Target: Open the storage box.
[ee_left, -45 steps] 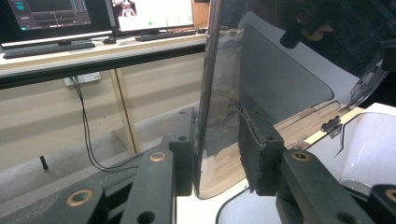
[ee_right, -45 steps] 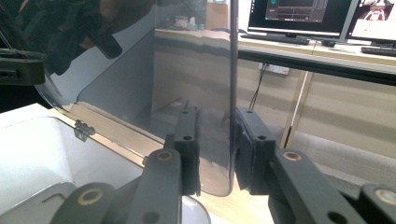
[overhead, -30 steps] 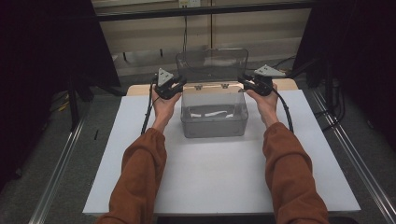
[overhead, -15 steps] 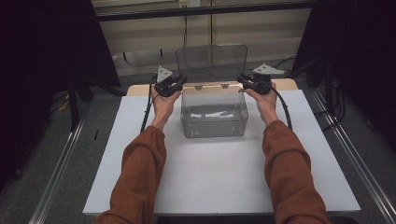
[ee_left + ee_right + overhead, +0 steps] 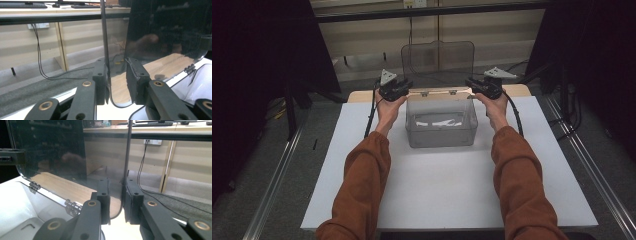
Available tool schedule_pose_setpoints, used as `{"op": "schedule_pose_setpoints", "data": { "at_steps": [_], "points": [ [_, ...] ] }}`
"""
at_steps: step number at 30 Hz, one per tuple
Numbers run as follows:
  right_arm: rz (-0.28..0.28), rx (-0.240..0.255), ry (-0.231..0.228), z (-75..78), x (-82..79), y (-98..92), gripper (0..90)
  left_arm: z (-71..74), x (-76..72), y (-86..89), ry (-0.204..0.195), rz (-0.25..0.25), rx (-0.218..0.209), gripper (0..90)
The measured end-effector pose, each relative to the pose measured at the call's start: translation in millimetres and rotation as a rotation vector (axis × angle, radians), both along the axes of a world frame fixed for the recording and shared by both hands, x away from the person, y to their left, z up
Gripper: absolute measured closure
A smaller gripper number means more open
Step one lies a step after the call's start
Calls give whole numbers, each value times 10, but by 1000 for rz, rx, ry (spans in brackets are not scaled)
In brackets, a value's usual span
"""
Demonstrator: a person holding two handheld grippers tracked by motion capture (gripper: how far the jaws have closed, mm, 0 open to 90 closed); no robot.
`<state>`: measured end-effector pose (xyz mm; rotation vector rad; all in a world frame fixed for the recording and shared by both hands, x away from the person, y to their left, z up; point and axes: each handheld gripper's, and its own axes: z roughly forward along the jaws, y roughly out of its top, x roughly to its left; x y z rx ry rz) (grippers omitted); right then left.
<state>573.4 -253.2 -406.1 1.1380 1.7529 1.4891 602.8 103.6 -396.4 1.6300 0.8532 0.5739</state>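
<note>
1. The clear lid (image 5: 438, 59) stands upright, hinged along the far rim of the clear plastic box (image 5: 441, 131) on the white counter (image 5: 432, 195).
2. The left claw (image 5: 117, 86) pinches the lid's left edge.
3. The right claw (image 5: 116, 203) has just closed further, clamping the lid's right edge.

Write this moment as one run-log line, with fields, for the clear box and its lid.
clear plastic box: on white sheet | clear hinged lid: upright, open | left hand-held gripper: shut on lid's edge | right hand-held gripper: shut on lid's opposite edge
</note>
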Motion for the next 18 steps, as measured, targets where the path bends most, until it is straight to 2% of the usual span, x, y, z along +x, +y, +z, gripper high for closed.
{"op": "schedule_pose_setpoints", "data": {
  "at_steps": [1,2,4,9,12,15,18],
  "points": [
    [-1,2,1,-1,5,1,765,0,3,0,3,-1,-1,709],
    [-1,4,2,-3,7,-1,765,-2,6,-12,8,0,-20,709],
    [3,2,6,1,8,-7,765,6,17,-6,8,-1,3,709],
    [0,-3,22,18,23,3,756,44,31,-25,38,8,24,694],
    [11,21,41,12,37,-13,756,53,47,-23,66,10,11,696],
    [4,14,55,23,53,0,744,45,60,-29,74,14,4,693],
    [-6,24,71,28,63,9,741,40,72,-38,71,11,15,680]
  ]
}}
